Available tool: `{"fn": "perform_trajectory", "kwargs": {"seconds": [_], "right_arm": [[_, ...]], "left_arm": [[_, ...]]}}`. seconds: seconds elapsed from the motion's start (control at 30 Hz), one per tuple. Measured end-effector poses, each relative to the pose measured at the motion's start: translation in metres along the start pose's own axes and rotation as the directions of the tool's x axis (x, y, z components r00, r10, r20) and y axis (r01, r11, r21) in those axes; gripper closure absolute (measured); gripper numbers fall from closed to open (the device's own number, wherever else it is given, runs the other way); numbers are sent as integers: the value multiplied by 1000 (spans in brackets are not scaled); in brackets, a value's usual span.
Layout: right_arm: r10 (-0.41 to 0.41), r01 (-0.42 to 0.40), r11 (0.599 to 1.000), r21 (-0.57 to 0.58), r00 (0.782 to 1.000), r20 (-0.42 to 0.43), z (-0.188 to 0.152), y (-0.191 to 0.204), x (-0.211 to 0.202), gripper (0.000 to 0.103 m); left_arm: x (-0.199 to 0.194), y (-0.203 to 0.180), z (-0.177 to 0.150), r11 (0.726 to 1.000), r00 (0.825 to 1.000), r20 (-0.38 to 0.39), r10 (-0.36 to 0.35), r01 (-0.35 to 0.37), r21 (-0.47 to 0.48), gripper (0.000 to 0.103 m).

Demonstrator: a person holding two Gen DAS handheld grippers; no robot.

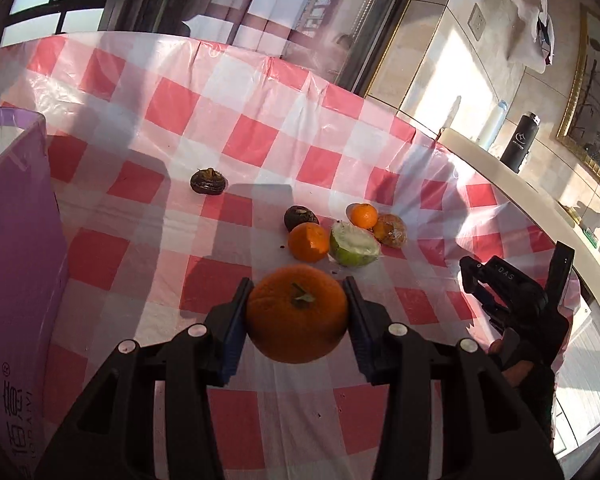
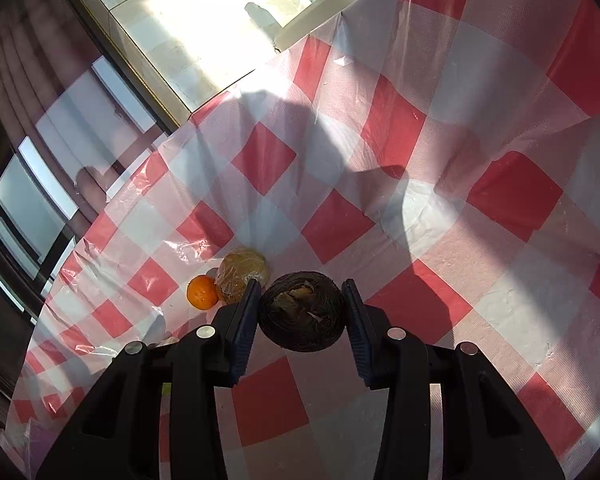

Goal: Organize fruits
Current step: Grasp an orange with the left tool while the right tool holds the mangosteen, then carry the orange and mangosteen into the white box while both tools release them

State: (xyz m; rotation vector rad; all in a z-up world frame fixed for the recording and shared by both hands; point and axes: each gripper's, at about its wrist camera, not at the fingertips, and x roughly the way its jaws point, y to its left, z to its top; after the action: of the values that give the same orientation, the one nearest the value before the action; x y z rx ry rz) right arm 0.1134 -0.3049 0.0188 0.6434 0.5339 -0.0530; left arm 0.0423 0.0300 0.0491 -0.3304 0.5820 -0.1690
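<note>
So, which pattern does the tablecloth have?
Red and white checks on the tablecloth; the left wrist view shows it best.

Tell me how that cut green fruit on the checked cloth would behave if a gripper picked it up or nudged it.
The cut green fruit is rounded on its skin side, so a nudge would probably rock or roll it toward the oranges beside it. Its pale cut face looks soft, so firm squeezing might bruise it. The pads may slip on the skin.
</note>
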Motion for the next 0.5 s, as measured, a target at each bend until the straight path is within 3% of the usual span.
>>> {"fn": "perform_trajectory", "kwargs": {"seconds": [0.1,0.23,0.5], "right_arm": [[6,-6,1000,-5,1000,1,-1,0,-1,61],[28,-28,1000,-5,1000,1,-1,-1,-1,61],[27,-27,1000,-14,1000,-9,0,2,2,62]], "left_arm": [[-14,11,-1,1000,999,53,-4,6,-29,58],[-6,19,2,996,999,38,-36,39,-77,58],[4,14,3,999,999,33,-26,28,-45,58]]}}
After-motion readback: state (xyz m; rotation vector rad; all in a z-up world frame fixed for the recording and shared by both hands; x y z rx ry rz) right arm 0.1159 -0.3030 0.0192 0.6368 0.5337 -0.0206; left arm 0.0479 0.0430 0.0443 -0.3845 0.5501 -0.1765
